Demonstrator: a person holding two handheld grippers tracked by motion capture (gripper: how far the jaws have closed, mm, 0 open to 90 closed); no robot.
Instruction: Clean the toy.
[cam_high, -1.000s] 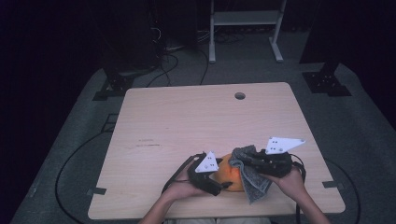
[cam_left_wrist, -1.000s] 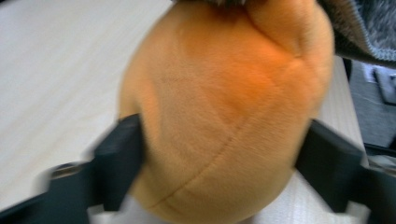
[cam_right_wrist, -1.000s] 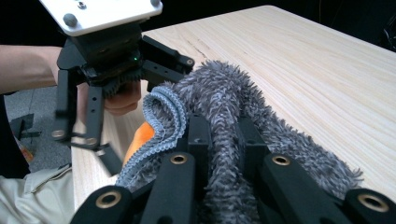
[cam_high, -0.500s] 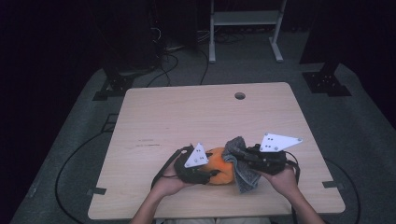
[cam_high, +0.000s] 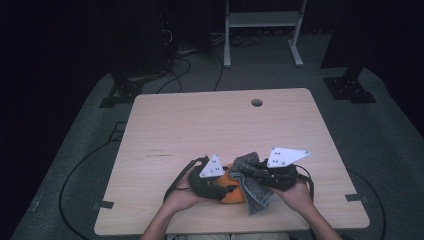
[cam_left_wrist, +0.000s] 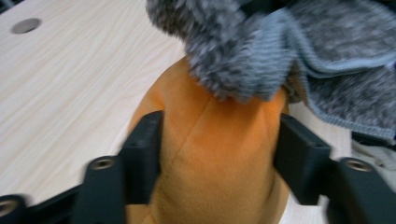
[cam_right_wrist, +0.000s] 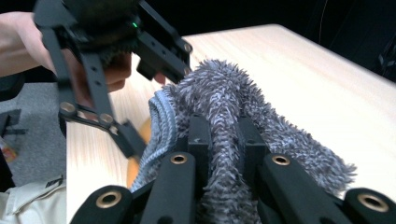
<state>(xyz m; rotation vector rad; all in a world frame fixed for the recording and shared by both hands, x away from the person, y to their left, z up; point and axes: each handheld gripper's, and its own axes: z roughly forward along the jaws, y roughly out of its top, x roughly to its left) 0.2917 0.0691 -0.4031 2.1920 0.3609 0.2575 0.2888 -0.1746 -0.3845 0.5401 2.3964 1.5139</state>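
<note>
An orange plush object sits near the table's front edge, and my left gripper is shut on it, one black jaw on each side. In the high view the orange plush object peeks out between the two hands. A grey fluffy cloth is pinched between the jaws of my right gripper and drapes over the top of the plush. From above, the grey cloth hangs beside my right gripper, close to my left gripper.
The light wooden table has a round cable hole near its far edge. Black cables trail over the grey floor at the left. A white metal stand rises behind the table.
Both hands have shifted slightly left and closer together. The cloth now lies over the top of the orange plush.
</note>
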